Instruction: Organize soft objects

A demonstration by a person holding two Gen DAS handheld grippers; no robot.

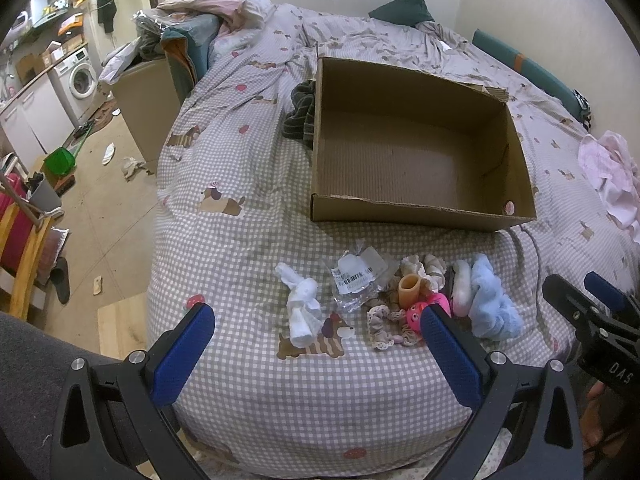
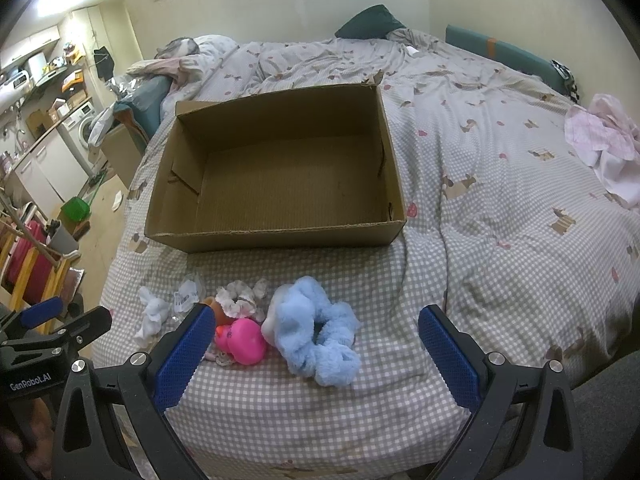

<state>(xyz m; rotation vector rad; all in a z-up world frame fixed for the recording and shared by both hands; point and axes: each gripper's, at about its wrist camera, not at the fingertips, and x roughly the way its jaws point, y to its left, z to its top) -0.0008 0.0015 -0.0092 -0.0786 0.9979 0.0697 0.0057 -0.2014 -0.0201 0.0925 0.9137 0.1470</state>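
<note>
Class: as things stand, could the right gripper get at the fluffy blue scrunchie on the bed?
Probably yes. The right gripper is open, and the blue scrunchie lies on the bedspread just ahead of its fingers, uncovered; only the pink toy touches one side.

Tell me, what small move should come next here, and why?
Probably lower the open right claw onto the fluffy blue scrunchie. It lies right between that claw's fingers, and the cardboard box behind is empty, so nothing seems sorted yet.

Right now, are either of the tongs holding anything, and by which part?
Nothing is held. Both the left tongs and right tongs are open above the bed, short of the soft items.
</note>
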